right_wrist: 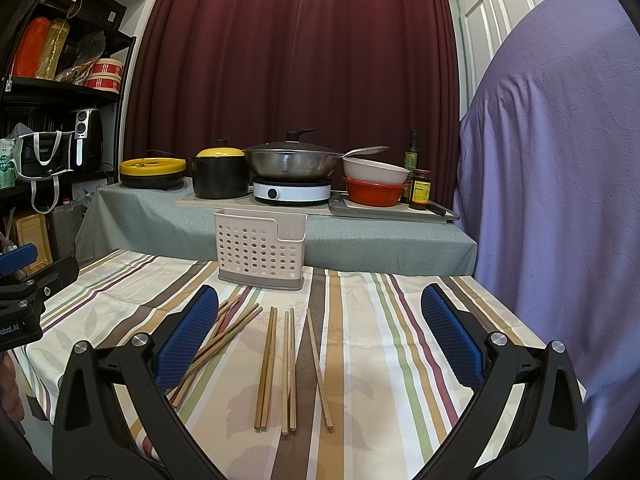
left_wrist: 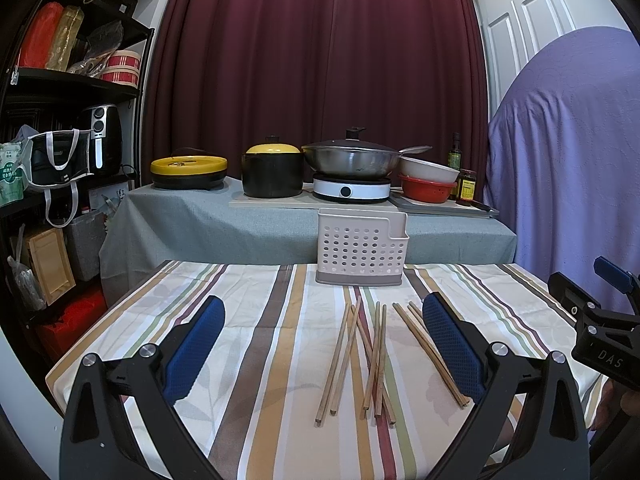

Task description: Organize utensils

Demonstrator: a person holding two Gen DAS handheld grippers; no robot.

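Several wooden chopsticks [left_wrist: 370, 360] lie loose on the striped tablecloth [left_wrist: 248, 320], pointing toward a beige perforated utensil holder [left_wrist: 361, 246] that stands upright at the table's far edge. My left gripper [left_wrist: 322, 320] is open and empty, held above the near part of the table, its right finger over the rightmost chopsticks. In the right wrist view the chopsticks [right_wrist: 280, 364] lie between the fingers and the holder [right_wrist: 260, 249] stands ahead to the left. My right gripper [right_wrist: 320, 308] is open and empty. The right gripper shows at the right edge of the left wrist view [left_wrist: 600, 320].
Behind the table a grey-covered counter [left_wrist: 200, 216] carries a yellow-lidded pan, a black pot [left_wrist: 273, 172], a wok on a white hob [left_wrist: 351, 190], bowls and bottles. A dark shelf unit [left_wrist: 60, 140] stands left. A purple-draped object [left_wrist: 568, 168] stands right.
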